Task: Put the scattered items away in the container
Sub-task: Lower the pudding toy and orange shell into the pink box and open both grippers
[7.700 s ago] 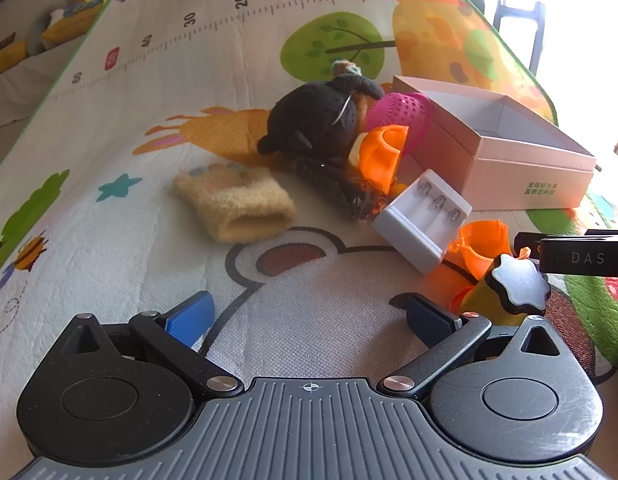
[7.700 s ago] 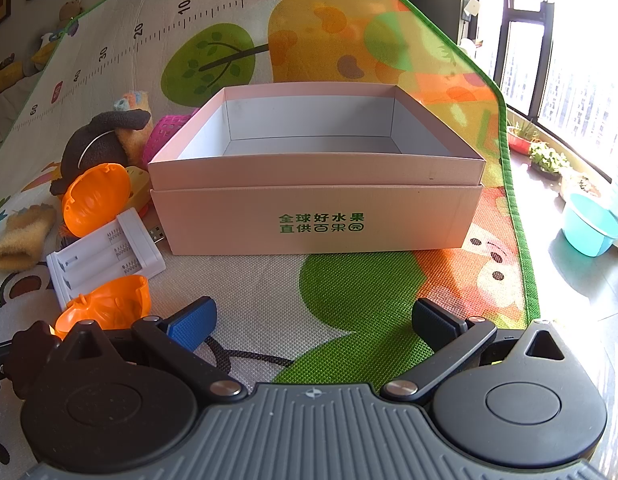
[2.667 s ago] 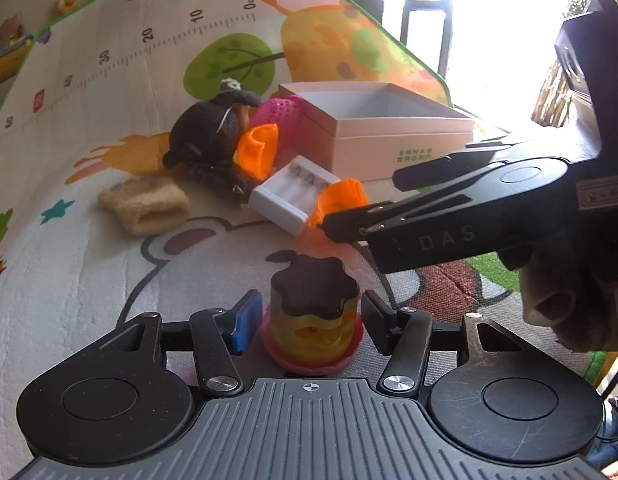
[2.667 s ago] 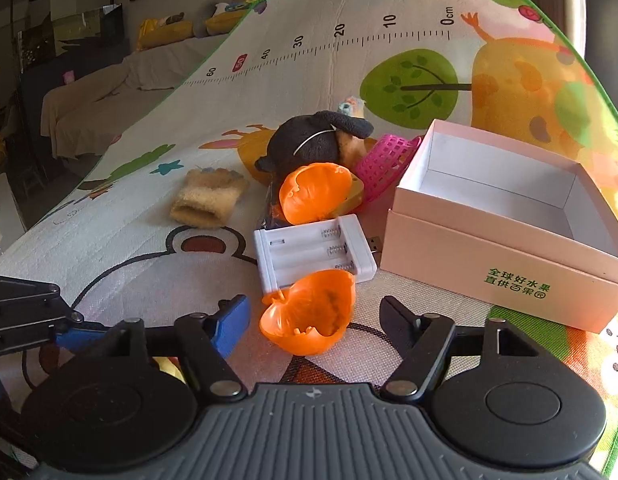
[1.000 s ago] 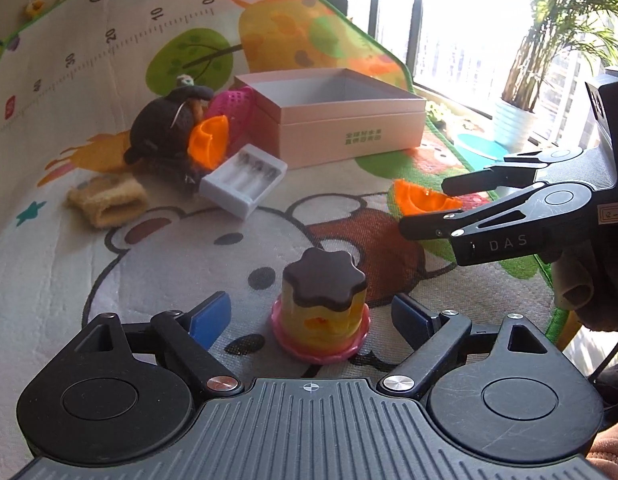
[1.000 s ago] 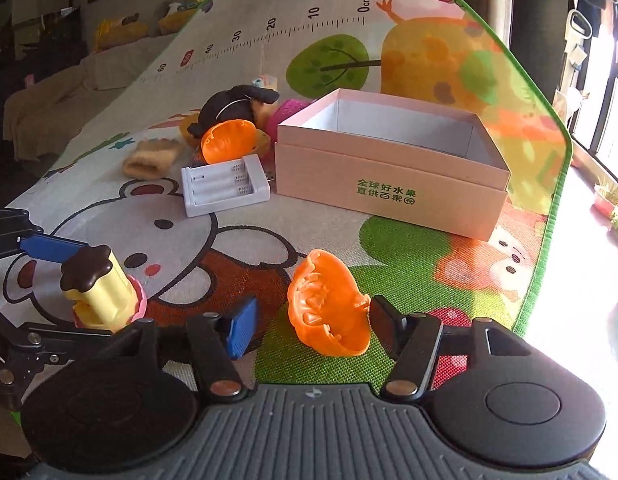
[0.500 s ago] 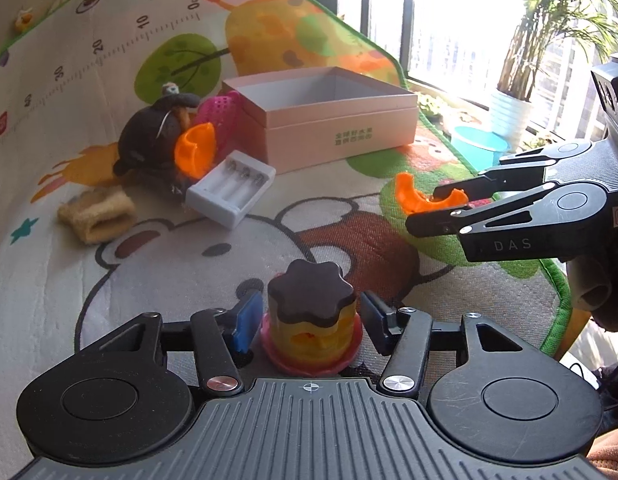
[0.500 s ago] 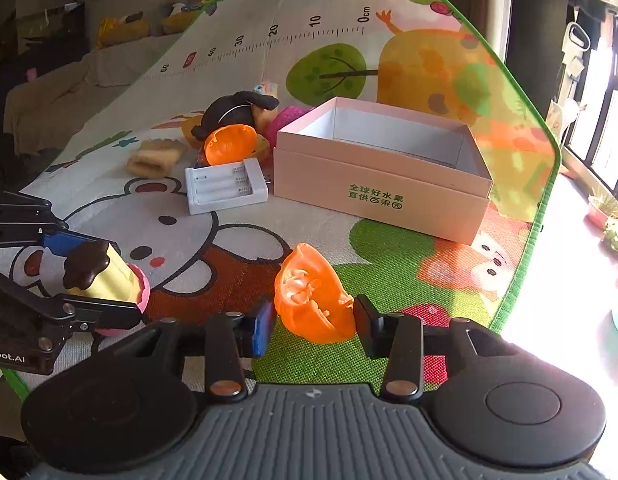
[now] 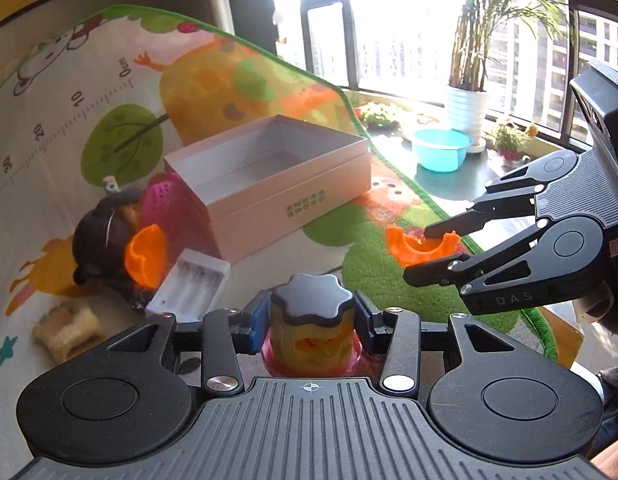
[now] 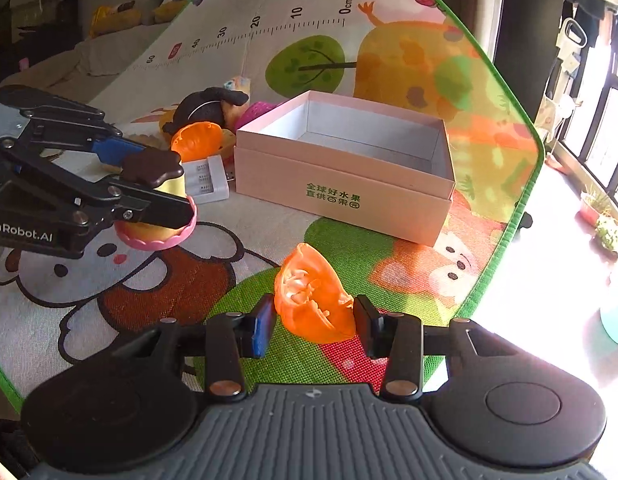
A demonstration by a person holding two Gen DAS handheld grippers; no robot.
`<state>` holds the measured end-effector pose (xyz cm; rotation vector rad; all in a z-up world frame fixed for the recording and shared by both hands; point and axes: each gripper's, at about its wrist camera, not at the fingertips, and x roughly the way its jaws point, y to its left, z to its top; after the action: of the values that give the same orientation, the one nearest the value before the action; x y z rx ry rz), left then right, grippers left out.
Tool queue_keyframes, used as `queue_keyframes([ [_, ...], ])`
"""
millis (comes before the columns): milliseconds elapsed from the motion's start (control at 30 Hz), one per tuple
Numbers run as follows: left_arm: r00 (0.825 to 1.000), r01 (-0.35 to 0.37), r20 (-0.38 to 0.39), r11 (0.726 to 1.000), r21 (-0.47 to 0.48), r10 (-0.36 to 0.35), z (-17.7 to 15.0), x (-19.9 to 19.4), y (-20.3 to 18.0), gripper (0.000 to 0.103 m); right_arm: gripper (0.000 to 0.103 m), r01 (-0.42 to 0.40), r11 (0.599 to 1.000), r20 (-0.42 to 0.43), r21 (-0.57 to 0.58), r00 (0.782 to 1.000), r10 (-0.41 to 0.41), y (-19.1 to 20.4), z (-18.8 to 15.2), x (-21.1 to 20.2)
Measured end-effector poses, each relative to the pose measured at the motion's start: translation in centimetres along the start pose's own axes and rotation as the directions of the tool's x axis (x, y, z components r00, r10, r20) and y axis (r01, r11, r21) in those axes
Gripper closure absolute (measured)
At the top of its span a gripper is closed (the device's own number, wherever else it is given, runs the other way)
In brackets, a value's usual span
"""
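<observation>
The play mat [image 10: 269, 32] spreads under everything. The open pink box [image 10: 345, 184] sits on it at twelve o'clock from my right gripper [image 10: 315, 326], which pinches an orange shell half [image 10: 313, 300]. At ten o'clock my left gripper [image 9: 311, 322] clamps the toy pudding [image 9: 312, 330], the box at eleven o'clock beyond it.

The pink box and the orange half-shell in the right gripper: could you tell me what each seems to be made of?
Pink box: apparently matte cardboard, given its thin straight walls, crisp folded edges and printed green lettering.
Orange half-shell: probably thin moulded plastic, glossy and slightly translucent, with raised ridges inside. The right gripper has its jaws closed on it.
</observation>
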<state>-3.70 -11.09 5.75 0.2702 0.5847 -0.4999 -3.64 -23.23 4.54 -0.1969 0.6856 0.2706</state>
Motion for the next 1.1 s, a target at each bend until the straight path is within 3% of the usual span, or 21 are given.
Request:
queue_keyframes([
  [133, 0.998, 0.027, 0.054, 1.000, 0.003, -0.027, 2.7, 1.5, 1.7, 0.055, 0.061, 0.025, 1.000, 0.058, 0.018, 0.998, -0.026, -1.7, 2.9, 0.2],
  [300, 0.988, -0.037, 0.151, 0.999, -0.001, 0.037, 6.6, 4.7, 4.7, 0.055, 0.061, 0.091, 0.996, 0.140, -0.012, 0.986, -0.088, -3.9, 8.4, 2.4],
  [400, 0.983, -0.050, 0.177, 0.999, -0.015, 0.052, 8.8, 7.5, 6.4, 0.055, 0.061, 0.179, 0.983, 0.189, -0.052, 0.968, -0.166, -5.0, 11.5, 5.6],
  [467, 0.980, -0.064, 0.188, 0.997, -0.041, 0.071, 10.4, 9.7, 7.8, 0.055, 0.051, 0.240, 0.969, 0.237, -0.063, 0.947, -0.219, -5.5, 12.8, 7.7],
  [500, 0.974, -0.072, 0.213, 0.996, -0.058, 0.083, 11.1, 10.8, 8.6, 0.054, 0.035, 0.263, 0.962, 0.241, -0.075, 0.941, -0.239, -5.6, 13.4, 8.8],
  [567, 0.948, -0.109, 0.291, 0.990, -0.092, 0.132, 12.4, 12.1, 10.1, 0.041, 0.033, 0.288, 0.953, 0.239, -0.091, 0.935, -0.260, -5.5, 13.7, 10.0],
  [600, 0.940, -0.124, 0.305, 0.987, -0.105, 0.151, 13.0, 12.5, 10.8, 0.029, 0.033, 0.283, 0.954, 0.236, -0.096, 0.938, -0.254, -5.3, 13.5, 10.0],
  [700, 0.944, -0.119, 0.283, 0.977, -0.180, 0.167, 13.9, 12.0, 12.8, 0.025, 0.033, 0.255, 0.962, 0.241, -0.101, 0.944, -0.225, -4.3, 12.6, 9.1],
  [767, 0.947, -0.137, 0.261, 0.970, -0.201, 0.188, 13.4, 10.7, 13.4, 0.015, 0.030, 0.231, 0.969, 0.244, -0.091, 0.948, -0.204, -3.4, 12.0, 8.1],
  [833, 0.945, -0.195, 0.227, 0.963, -0.187, 0.235, 12.5, 9.3, 13.5, 0.009, 0.015, 0.200, 0.977, 0.265, -0.079, 0.949, -0.173, -2.3, 11.2, 6.9],
  [1000, 0.958, -0.224, 0.137, 0.954, -0.201, 0.254, 7.8, 5.4, 13.3, 0.006, 0.002, 0.055, 0.990, 0.294, -0.132, 0.956, -0.014, 2.4, 8.9, 3.8],
  [1100, 0.960, -0.239, 0.092, 0.943, -0.231, 0.266, 3.7, 2.5, 12.7, 0.004, 0.002, -0.055, 0.981, 0.238, -0.187, 0.966, 0.099, 5.6, 7.5, 4.1],
])
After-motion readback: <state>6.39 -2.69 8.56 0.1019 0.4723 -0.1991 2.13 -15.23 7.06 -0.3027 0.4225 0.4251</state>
